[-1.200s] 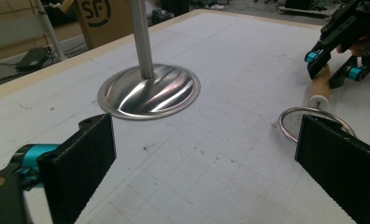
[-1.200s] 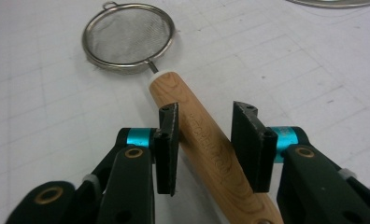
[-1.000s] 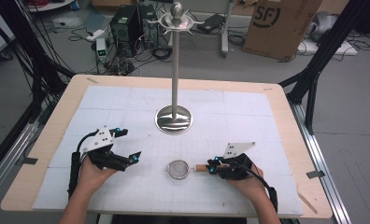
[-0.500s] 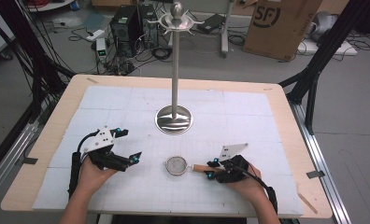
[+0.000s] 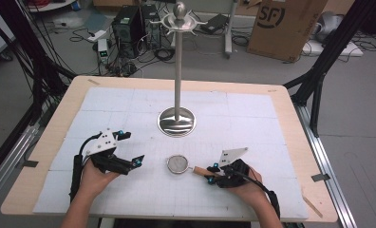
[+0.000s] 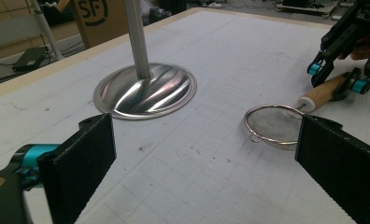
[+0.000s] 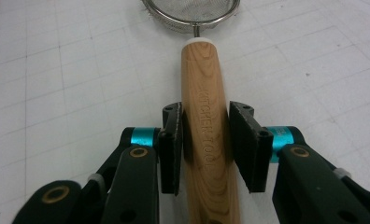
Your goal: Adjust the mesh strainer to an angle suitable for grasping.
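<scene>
We see the table (image 5: 290, 102) with its white mat (image 5: 252, 118), and on it the stand (image 5: 177, 121), which is in front of both grippers, near the middle. Our left gripper (image 5: 129, 148) rests on the mat, well apart from the strainer; its jaws are wide open and hold nothing. In the left gripper view the strainer (image 6: 273, 125) lies beyond the right jaw. Our right gripper (image 7: 205, 140) has its jaws closed on the wooden handle (image 7: 205, 126) of the strainer; they have just been closing, and the pads press it on both sides. The mesh bowl (image 5: 176, 164) lies on the mat just ahead of this gripper, between the two grippers.
</scene>
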The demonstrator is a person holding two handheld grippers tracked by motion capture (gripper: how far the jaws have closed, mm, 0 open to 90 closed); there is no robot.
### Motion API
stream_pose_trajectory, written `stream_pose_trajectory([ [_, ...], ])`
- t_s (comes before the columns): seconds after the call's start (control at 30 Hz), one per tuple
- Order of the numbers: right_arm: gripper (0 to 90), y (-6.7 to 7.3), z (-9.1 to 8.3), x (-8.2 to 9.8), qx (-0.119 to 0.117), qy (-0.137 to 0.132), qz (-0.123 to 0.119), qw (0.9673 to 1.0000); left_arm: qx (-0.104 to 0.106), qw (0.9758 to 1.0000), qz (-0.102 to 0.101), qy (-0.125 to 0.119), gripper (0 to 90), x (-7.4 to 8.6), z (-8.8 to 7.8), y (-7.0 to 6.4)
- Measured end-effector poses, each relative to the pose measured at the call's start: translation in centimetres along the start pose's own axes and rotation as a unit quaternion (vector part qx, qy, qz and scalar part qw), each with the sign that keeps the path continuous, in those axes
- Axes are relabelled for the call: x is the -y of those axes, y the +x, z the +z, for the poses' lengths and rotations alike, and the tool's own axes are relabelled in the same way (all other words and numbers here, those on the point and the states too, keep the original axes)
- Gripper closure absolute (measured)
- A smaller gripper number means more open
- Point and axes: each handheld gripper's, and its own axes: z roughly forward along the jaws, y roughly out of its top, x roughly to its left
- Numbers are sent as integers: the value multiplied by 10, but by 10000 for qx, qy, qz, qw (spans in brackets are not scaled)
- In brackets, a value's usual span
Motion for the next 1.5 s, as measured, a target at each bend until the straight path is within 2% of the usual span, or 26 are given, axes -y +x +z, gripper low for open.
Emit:
stream_pose_trajectory([
  [0.2, 668, 0, 3, -2, -13, -45, -63, 10000, -4, 10000, 3, 14, 59, 0, 0, 1],
  [0.3, 680, 0, 8, -7, -106, -75, -102, 9999, -15, 10000, -3, -23, 59, -1, -1, 1],
  [0.77, 688, 6, 50, -47, -414, -58, -460, 9981, -7, 10000, 25, -7, 59, -2, -2, 0],
  [1.17, 689, 15, 73, -71, -658, -8, -611, 9960, 4, 10000, 7, 14, 59, -2, -1, 0],
  [1.33, 690, 21, 84, -83, -748, 15, -748, 9944, 8, 10000, 30, 23, 59, -2, -1, 0],
  [1.47, 680, 25, 90, -86, -746, 33, -785, 9941, 19, 10000, 32, 43, 59, -2, -1, -1],
  [1.5, 613, 25, 89, -86, -702, 26, -791, 9944, 21, 10000, 29, 50, 59, -2, -1, -1],
])
